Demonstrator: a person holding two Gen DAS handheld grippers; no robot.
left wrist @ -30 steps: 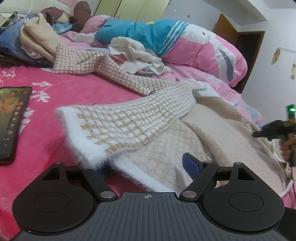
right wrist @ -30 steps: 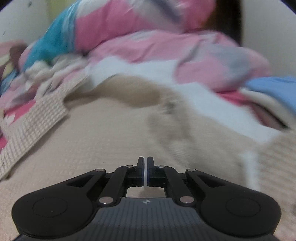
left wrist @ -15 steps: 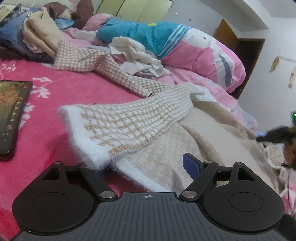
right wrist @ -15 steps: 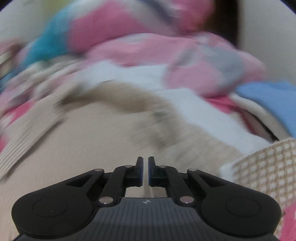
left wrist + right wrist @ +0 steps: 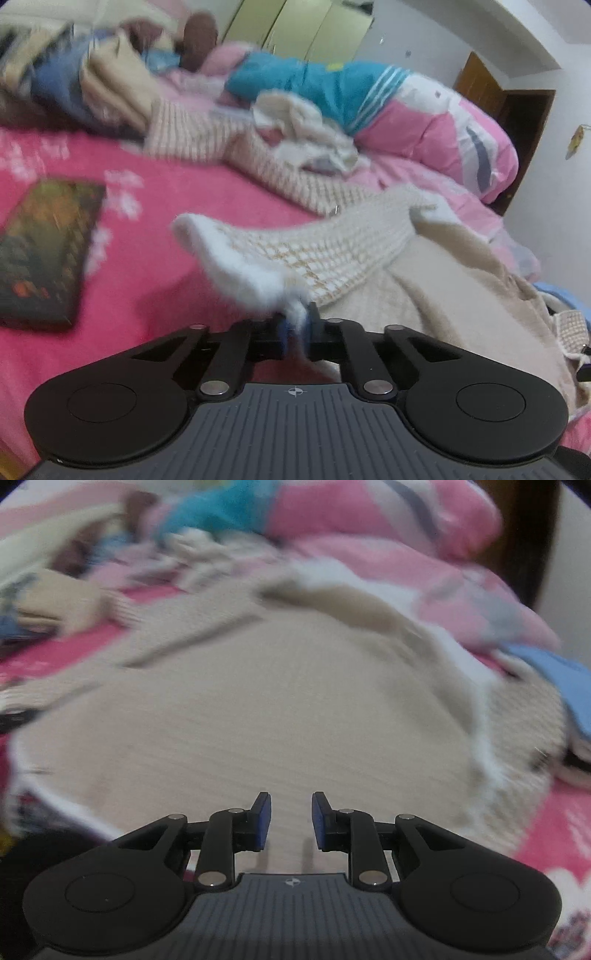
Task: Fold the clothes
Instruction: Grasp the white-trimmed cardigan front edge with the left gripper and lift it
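Left wrist view: our left gripper (image 5: 295,326) is clamped on the fluffy white cuff (image 5: 255,275) of the checked cardigan (image 5: 332,251) on the pink bed (image 5: 155,229). Right gripper (image 5: 290,821), jaws opening with nothing between, hovers over its beige body (image 5: 240,720).

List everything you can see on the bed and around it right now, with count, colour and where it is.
sweater: one, beige and white check, spread over the bed, white cuff nearest the camera
bedspread: one, bright pink with white flowers, underneath
phone: one, dark, screen lit, left on the bedspread
quilt: one, pink, teal and white, bunched at the back
clothes pile: several, blue and cream, back left
door: one, brown, back right
left gripper: black, shut on the cuff
right gripper: black, jaws opening, nothing between them, over the sweater
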